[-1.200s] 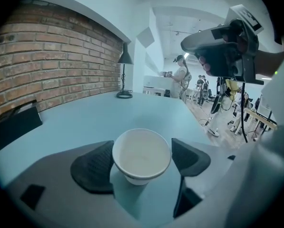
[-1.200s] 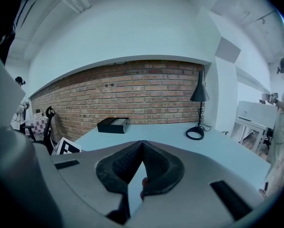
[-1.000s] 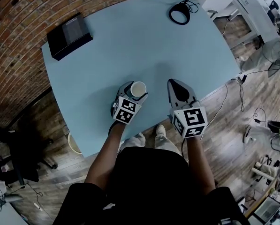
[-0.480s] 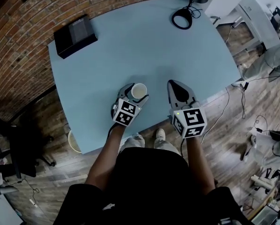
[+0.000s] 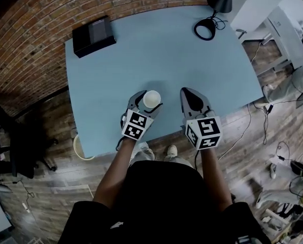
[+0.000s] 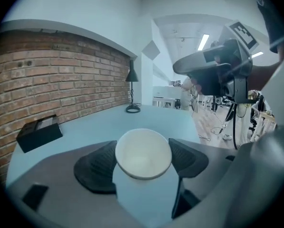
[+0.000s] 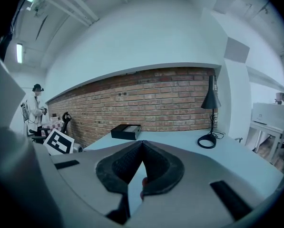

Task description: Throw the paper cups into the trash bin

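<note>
A white paper cup (image 5: 151, 99) sits between the jaws of my left gripper (image 5: 144, 104), over the light blue table (image 5: 156, 50) near its front edge. In the left gripper view the empty cup (image 6: 142, 158) shows its open mouth, and the dark pads (image 6: 100, 167) press on both of its sides. My right gripper (image 5: 194, 100) hovers just right of the cup with its jaws together and nothing in them. In the right gripper view its pads (image 7: 158, 167) meet at the tip. A pale round rim (image 5: 79, 147), perhaps the bin, shows on the floor by the table's front left corner.
A black box (image 5: 94, 34) lies at the table's far left, beside the brick wall (image 5: 34, 29). A black desk lamp (image 5: 208, 27) with a ring base stands at the far right corner. A dark chair (image 5: 24, 146) stands left on the wooden floor, and cables trail at the right.
Both grippers keep the same pose, the left one still holding the cup. The head view has turned, so the table sits further right and up in the picture.
</note>
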